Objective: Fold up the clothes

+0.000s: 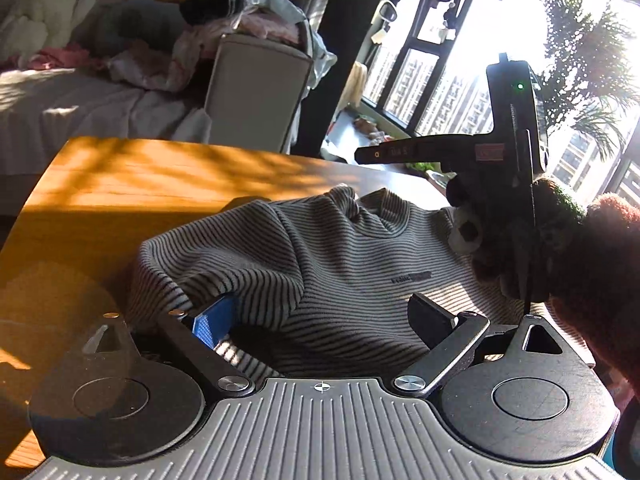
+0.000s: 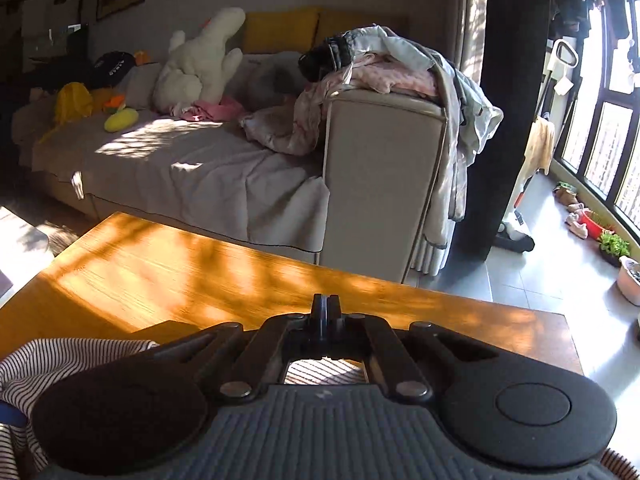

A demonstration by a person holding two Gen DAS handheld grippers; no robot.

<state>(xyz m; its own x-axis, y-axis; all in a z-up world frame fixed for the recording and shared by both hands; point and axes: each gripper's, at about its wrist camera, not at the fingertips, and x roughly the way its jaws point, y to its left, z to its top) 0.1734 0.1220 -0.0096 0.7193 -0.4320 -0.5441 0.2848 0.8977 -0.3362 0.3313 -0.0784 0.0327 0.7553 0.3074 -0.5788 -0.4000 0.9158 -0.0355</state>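
Striped grey knit sweater (image 1: 320,264) sprawls mid-frame on the sunlit orange wooden table (image 1: 132,176), soft, light, floppy. Left gripper (image 1: 320,316) is spread wide, cloth draped over one blue pad. Right gripper (image 2: 326,308) is clenched, apparently empty. Best grasped at shoulders or hem.

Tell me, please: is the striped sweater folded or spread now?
Partly folded: the striped sweater lies on the table, collar showing, with one side bunched and turned over its front.
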